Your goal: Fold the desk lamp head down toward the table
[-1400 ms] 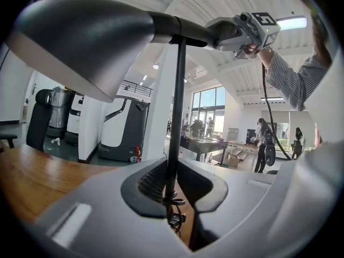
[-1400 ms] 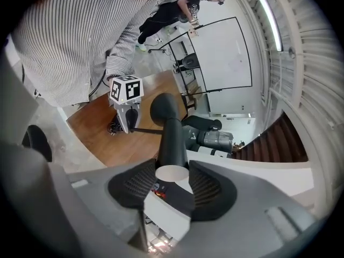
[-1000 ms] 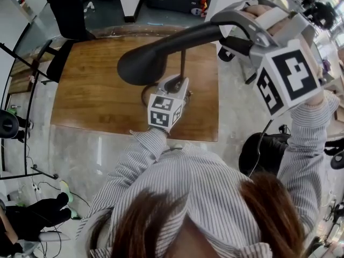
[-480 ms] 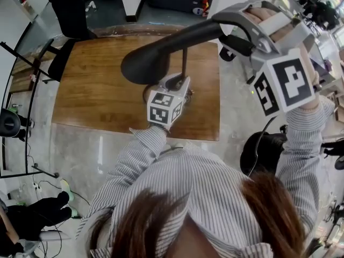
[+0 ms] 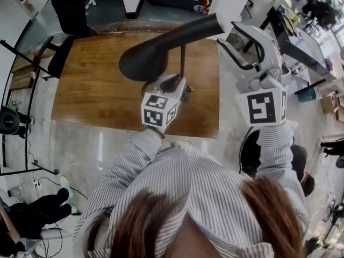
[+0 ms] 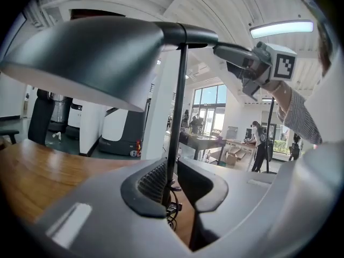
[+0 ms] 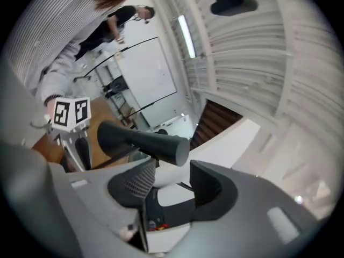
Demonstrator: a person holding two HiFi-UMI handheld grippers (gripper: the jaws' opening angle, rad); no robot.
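The black desk lamp stands on the wooden table [image 5: 97, 90]. Its shade [image 5: 142, 61] hangs out to the left over the table, and its arm [image 5: 201, 27] slopes up to the right. My left gripper [image 5: 173, 84] is shut on the thin upright pole [image 6: 174, 138] low down near the base; in the left gripper view [image 6: 173, 184] the pole fills the gap between the jaws, under the shade [image 6: 91, 58]. My right gripper [image 5: 236, 39] is open just right of the arm's end. In the right gripper view [image 7: 172, 184] the arm's blunt end [image 7: 174, 149] lies beyond the jaws, untouched.
A coiled cable [image 5: 188, 93] lies by the lamp base. A black chair [image 5: 67, 9] stands at the table's far left corner, and another dark chair [image 5: 258, 149] sits off the near right corner. The table's front edge runs just ahead of the person's sleeves.
My right gripper has let go of the lamp arm's end, opened, and dropped back to the right. The left gripper stays on the pole; the shade has barely moved.
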